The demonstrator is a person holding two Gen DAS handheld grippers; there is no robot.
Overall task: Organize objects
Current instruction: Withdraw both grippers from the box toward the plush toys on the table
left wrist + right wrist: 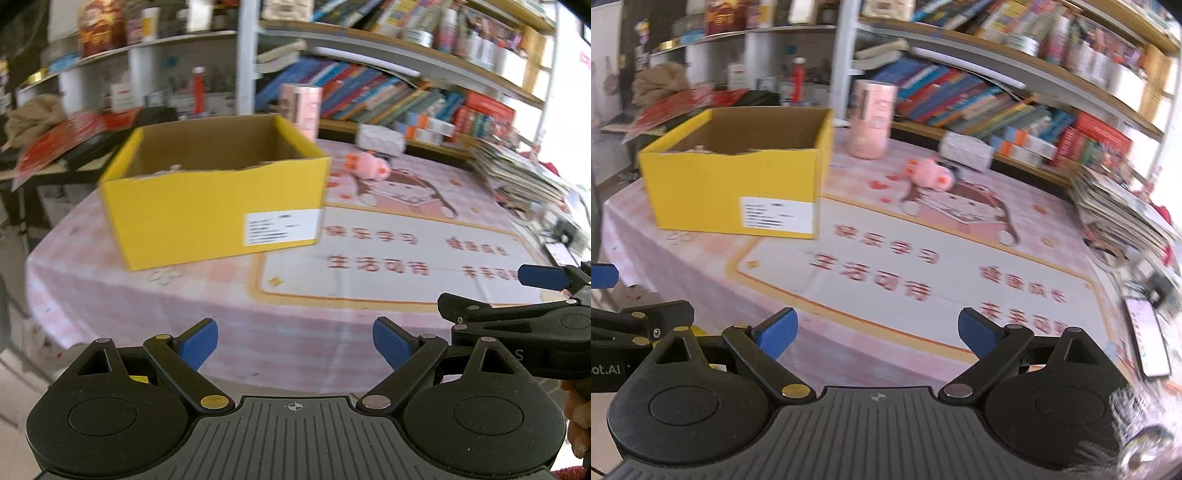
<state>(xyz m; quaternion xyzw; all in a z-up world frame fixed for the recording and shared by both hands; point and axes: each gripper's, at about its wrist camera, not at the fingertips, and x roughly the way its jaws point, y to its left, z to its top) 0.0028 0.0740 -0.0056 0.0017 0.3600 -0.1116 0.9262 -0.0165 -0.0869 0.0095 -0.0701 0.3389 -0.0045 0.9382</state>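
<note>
A yellow cardboard box stands open on the pink tablecloth, left of middle; it also shows in the right wrist view. Some pale items lie inside, mostly hidden. A pink plush toy lies behind the box to the right, also in the right wrist view. A pink cylindrical container stands at the table's back, also in the left wrist view. A small whitish packet lies near the shelf. My left gripper is open and empty near the front edge. My right gripper is open and empty beside it.
A bookshelf full of books runs behind the table. A stack of magazines sits at the right edge. A phone lies at the front right. A side table with red papers stands at left.
</note>
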